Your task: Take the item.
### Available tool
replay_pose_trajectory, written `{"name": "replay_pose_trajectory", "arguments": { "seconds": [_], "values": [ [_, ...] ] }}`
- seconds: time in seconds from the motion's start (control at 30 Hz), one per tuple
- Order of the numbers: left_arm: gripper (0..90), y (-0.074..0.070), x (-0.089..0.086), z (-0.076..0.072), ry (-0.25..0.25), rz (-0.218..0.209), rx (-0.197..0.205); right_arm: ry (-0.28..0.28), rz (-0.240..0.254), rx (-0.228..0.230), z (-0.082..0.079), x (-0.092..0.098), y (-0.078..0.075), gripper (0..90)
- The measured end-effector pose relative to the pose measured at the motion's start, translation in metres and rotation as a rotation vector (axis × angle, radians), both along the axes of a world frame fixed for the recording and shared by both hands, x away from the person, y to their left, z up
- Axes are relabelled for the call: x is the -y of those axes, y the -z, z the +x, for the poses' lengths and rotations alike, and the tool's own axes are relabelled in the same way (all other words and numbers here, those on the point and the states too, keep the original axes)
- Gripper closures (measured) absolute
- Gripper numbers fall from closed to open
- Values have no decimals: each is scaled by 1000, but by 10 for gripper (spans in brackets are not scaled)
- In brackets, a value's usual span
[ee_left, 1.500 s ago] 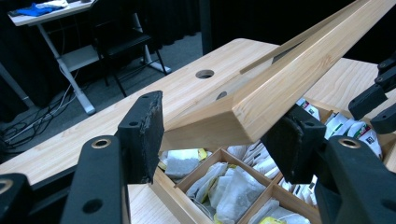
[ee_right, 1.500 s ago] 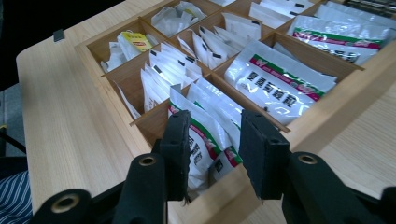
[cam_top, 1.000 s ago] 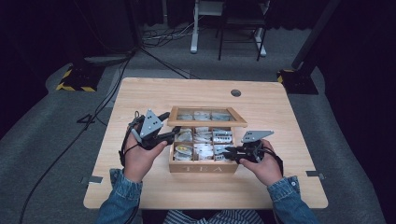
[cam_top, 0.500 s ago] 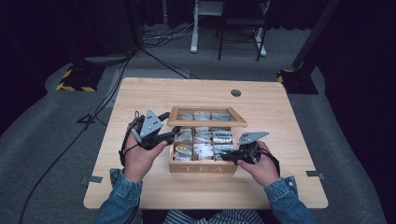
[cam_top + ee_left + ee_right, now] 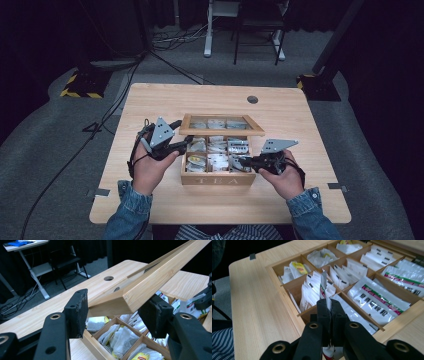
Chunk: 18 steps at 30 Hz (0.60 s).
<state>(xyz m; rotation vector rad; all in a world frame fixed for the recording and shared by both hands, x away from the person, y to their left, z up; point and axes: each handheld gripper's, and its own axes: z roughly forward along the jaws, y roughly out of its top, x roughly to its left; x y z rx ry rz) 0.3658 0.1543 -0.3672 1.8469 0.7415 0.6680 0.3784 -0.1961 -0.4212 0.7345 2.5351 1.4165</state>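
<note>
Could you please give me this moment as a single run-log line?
left gripper: shut on lid, held open | right gripper: just closed, shut on tea sachet | tea box: open

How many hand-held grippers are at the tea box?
2: the left hand-held gripper clamps the lid's corner; the right hand-held gripper pinches a tea sachet above the box.

This looks like a recording studio or lab set up for data capture, not a home. Black curtains [image 5: 60, 40] close off the dark room on all sides. The floor is grey carpet [image 5: 45, 165], with loose cables [image 5: 165, 55] trailing across it. A stand's base marked with yellow-and-black hazard tape [image 5: 80, 85] sits at the left, and another dark base [image 5: 320, 85] at the right. Behind stand a white desk frame [image 5: 207, 35] and a black chair [image 5: 255, 30]. The pale wooden tabletop [image 5: 300, 120] has a cable hole [image 5: 252, 99], as office desks do.
</note>
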Motion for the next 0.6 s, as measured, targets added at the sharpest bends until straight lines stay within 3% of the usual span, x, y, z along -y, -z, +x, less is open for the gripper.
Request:
{"name": "replay_pose_trajectory", "arguments": {
  "seconds": [0.6],
  "values": [
    [426, 0, 0, 0, -2, 7, 3, 33, 80, 88, -7, 12, -20, 890]
  ]
}}
